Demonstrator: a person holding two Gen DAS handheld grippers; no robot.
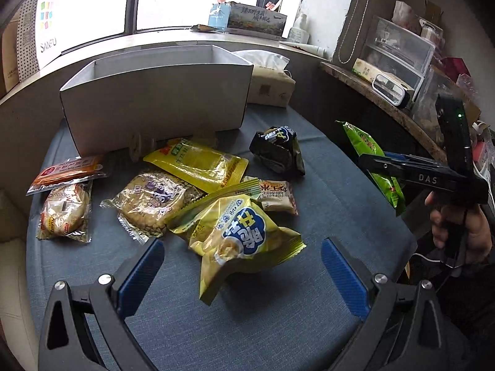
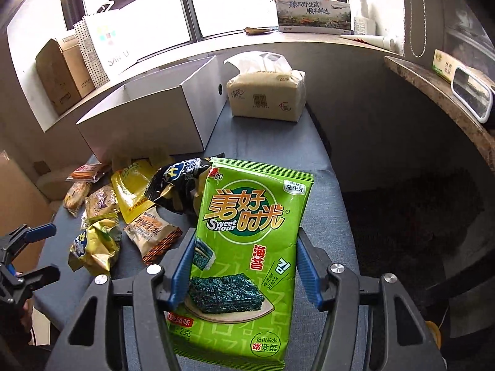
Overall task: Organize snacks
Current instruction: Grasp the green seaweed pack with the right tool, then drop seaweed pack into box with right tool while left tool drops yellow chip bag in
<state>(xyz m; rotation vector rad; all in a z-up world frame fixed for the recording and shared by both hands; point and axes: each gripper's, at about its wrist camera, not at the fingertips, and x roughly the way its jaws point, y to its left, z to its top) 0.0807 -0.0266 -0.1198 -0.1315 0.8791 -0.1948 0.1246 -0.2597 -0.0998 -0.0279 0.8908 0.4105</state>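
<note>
Carrying the green seaweed packet point(image 2: 247, 241) clenched in the right gripper point(image 2: 244, 266) calls for a level lift over the white box point(image 2: 148, 123); the left gripper point(image 1: 243, 275) hangs released above the yellow snack bag point(image 1: 238, 235).

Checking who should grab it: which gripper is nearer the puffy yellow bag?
Left. The left gripper hangs open right over the yellow bag; the right gripper, off to its side, holds the green seaweed pack.
</note>
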